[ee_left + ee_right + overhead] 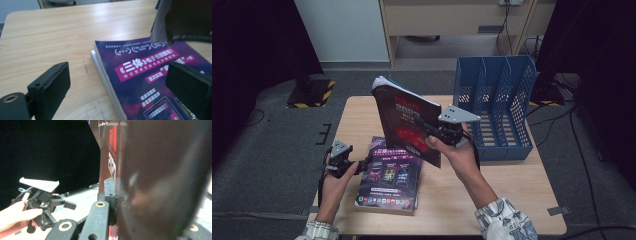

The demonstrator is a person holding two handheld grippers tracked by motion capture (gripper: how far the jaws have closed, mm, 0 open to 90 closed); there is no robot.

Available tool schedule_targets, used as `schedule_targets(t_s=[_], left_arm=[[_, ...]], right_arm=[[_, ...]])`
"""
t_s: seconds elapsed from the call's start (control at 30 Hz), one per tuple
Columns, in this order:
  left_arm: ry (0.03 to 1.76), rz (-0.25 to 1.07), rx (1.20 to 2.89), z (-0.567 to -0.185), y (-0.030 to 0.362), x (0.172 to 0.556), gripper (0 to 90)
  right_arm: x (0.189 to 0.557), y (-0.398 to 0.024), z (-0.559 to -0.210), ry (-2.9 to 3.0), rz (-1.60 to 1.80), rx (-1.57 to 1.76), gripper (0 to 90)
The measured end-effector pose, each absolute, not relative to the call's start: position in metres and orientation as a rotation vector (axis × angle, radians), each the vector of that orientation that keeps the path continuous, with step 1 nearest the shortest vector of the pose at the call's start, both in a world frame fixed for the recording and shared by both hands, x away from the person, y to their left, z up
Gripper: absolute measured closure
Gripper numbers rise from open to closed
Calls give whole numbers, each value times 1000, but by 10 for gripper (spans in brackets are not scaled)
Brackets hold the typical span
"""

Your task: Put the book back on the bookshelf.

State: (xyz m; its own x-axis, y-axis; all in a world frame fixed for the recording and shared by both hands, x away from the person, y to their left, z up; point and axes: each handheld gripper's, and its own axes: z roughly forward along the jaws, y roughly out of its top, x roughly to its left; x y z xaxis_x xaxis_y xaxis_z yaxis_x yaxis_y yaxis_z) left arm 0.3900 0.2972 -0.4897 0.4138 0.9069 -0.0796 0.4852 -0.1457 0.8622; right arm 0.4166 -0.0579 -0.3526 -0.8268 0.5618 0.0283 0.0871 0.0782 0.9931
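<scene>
High view: my right gripper (432, 131) pinches the dark red-printed paperback (404, 117) upright above the wooden table (512, 185).
Left gripper (362, 165) spread beside the purple glossy book (389, 177); I'd keep the paperback vertical toward the blue slotted file rack (499, 100).

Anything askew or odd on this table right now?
Nothing damaged or spilled. The dark book is tilted in the air, clamped in the right gripper. The purple book lies slightly crooked atop another, overhanging it.

Dim, dark-edged high view; both gripper views are soft, with glare on the glossy dark book cover (160, 182).
</scene>
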Motion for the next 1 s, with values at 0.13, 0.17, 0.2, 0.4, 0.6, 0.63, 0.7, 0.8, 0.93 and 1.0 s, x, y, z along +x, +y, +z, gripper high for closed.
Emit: schedule_targets(t_s=[0.13,0.17,0.2,0.4,0.6,0.63,0.7,0.8,0.93,1.0], left_arm=[[1231,619,1791,-492,299,391,56],[1237,618,1793,-493,299,391,56],[1241,624,1798,-493,299,391,56],[1252,635,1799,-495,302,392,56],[1267,670,1805,-497,305,392,58],[1277,671,1804,-498,306,392,58],[1288,669,1798,-499,307,393,59],[1297,675,1792,-499,307,392,59],[1303,680,1794,-499,309,392,59],[1307,683,1795,-500,309,392,59]], right_arm=[[421,-58,-345,1995,1786,655,867],[423,-59,-343,1995,1784,662,867],[424,-59,-341,1992,1780,668,867],[428,-60,-334,1979,1771,690,867],[432,-62,-325,1975,1754,712,867],[433,-62,-324,1974,1752,712,866],[432,-62,-320,1971,1747,711,867],[432,-64,-316,1969,1744,711,866],[432,-67,-307,1954,1738,715,866],[431,-69,-304,1951,1733,720,867]])
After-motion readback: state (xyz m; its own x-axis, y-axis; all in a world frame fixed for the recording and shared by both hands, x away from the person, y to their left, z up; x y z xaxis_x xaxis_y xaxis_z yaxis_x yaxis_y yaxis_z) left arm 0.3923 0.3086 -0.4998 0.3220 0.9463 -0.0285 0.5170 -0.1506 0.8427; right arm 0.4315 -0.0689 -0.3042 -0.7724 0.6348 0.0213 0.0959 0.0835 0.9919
